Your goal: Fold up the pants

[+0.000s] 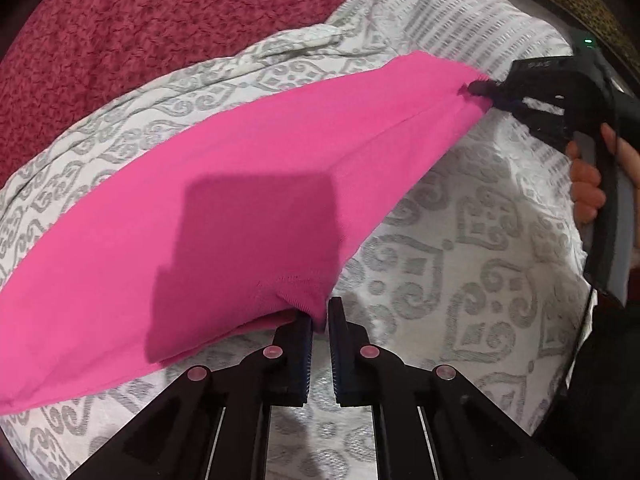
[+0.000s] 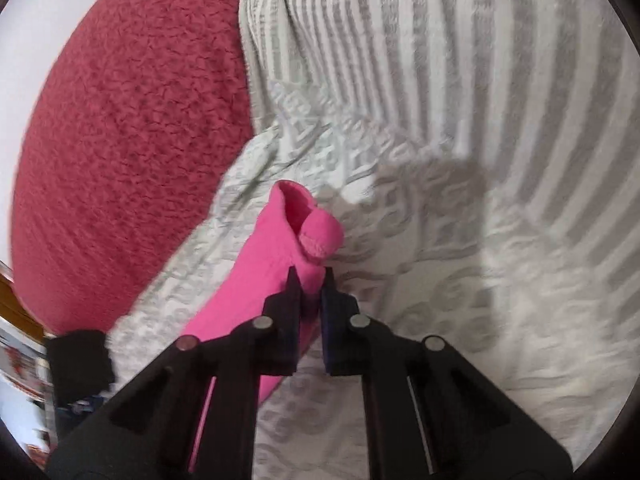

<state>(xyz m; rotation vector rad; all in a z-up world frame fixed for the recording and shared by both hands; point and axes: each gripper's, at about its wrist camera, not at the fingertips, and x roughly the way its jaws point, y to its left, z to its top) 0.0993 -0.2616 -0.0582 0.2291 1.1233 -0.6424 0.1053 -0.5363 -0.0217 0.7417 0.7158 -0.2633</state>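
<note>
Bright pink pants (image 1: 224,208) hang stretched in the air above the bed, held at two ends. My left gripper (image 1: 320,312) is shut on one bunched edge of the pants at the bottom centre of the left wrist view. My right gripper (image 1: 480,90) shows at the upper right there, shut on the far end, with a hand on its handle. In the right wrist view my right gripper (image 2: 310,276) pinches a bunched pink end (image 2: 296,232), which pokes out past the fingertips. The rest of the cloth trails down to the left under the fingers.
A white bedcover with a grey scroll pattern (image 1: 460,264) lies under the pants, with a striped part (image 2: 460,60) further off. A dark red fuzzy blanket (image 1: 140,32) covers the far left; it also shows in the right wrist view (image 2: 120,160).
</note>
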